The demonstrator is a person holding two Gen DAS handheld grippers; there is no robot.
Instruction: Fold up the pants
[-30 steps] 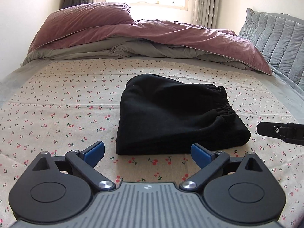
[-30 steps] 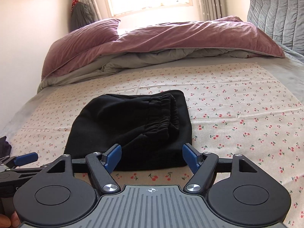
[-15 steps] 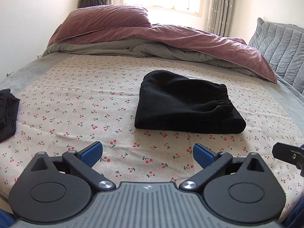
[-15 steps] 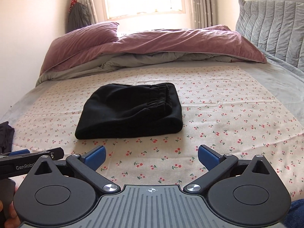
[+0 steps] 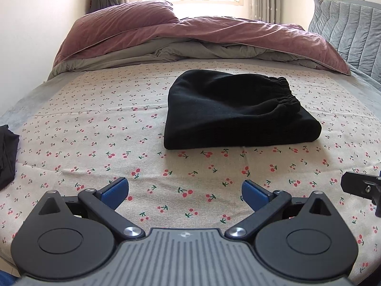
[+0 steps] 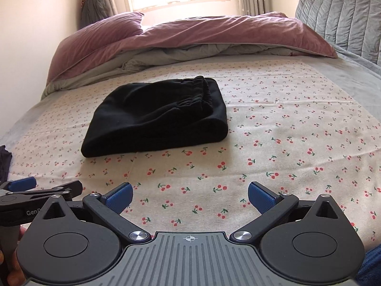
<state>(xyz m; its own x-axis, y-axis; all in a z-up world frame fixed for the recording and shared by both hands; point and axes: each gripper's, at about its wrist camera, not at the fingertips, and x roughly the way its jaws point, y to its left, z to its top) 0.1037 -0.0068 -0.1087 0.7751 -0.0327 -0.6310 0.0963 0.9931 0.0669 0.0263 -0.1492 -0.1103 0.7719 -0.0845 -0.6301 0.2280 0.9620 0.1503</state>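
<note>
Pants sit folded into a thick black bundle on the cherry sheet, about mid-bed, elastic waistband on top toward the right. From my right camera the same bundle lies ahead and a bit left, waistband gathered on its far right side.

My left gripper hangs over the sheet near the bed's edge, blue pads spread wide, nothing between them but cherry print. My right gripper is the same: jaws fully apart, empty, well short of the pants. Neither one touches the bundle.

At the left of the right view I can see the left gripper's side, with a bit of my hand at the corner. Another dark cloth lies at the sheet's left edge, apart from the pants. Behind them, a mauve duvet is heaped by the window, with a grey quilted headboard to the right.
</note>
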